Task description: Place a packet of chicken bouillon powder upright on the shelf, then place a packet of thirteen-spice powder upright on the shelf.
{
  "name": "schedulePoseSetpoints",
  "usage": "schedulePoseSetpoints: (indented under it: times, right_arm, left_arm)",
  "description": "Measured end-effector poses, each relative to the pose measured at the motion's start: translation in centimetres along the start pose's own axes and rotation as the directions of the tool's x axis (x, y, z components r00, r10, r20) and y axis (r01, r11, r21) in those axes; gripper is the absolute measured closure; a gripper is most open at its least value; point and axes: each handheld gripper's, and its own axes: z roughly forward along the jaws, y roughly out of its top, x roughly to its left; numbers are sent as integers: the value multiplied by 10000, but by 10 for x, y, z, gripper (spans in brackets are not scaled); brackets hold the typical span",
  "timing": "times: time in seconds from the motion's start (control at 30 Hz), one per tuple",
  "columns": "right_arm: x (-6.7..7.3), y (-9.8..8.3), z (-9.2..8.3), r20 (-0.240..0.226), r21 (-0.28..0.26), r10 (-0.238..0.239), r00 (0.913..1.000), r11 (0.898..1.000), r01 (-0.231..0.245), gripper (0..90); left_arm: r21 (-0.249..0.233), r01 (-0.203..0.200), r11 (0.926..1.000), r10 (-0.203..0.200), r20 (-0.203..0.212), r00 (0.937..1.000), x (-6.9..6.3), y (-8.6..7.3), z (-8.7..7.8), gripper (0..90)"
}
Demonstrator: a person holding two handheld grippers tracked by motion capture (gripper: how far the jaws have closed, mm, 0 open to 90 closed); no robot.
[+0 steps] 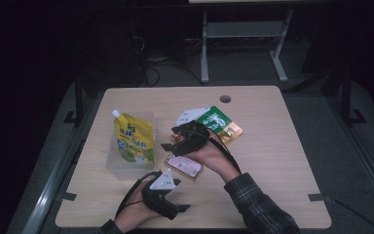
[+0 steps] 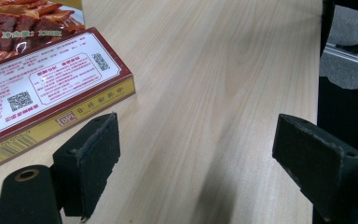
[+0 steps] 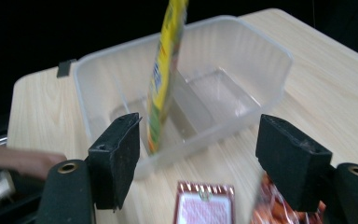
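Yellow pouch [image 1: 134, 138] stands in clear tub [image 1: 118, 165], apparently packed; right gripper [image 3: 198, 161] beside tub, jaws wide, empty.

High view: we look forward and down over the whole bench [image 1: 272, 146]. Left tool view: we sit low, close to the red box [image 2: 46, 93], also seen from above. Right tool view: we face the clear tray [image 3: 242, 70] nearby, shared likewise.

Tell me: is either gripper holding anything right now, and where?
Nothing is held. The left gripper and right gripper both stand open with nothing between the pads.
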Motion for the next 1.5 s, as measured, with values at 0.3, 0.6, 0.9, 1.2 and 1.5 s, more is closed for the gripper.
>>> schedulePoseSetpoints:
  times: [0.3,0.6,0.9,1.2,1.5]
  right_arm:
    - [-9,-33,-9,26,338,219,9998,9992,-219,302]
    - [-13,-66,-9,168,1039,312,9994,9940,-327,302]
    - [-18,-86,3,184,1714,375,9991,9844,-401,277]
    - [-12,-92,30,131,2432,188,9997,9697,-214,257]
    - [-9,-93,37,67,2609,224,9997,9651,-234,243]
  left_arm:
    - [-74,115,9999,-116,-172,9998,1,-7,-14,141]
    - [-103,250,9996,-252,-214,9995,3,-11,-17,141]
    - [-201,384,9991,-388,-186,9991,3,-11,-16,141]
    - [-232,382,9990,-388,-250,9989,5,-11,-19,141]
    - [-223,348,9991,-354,-279,9990,6,-10,-20,141]
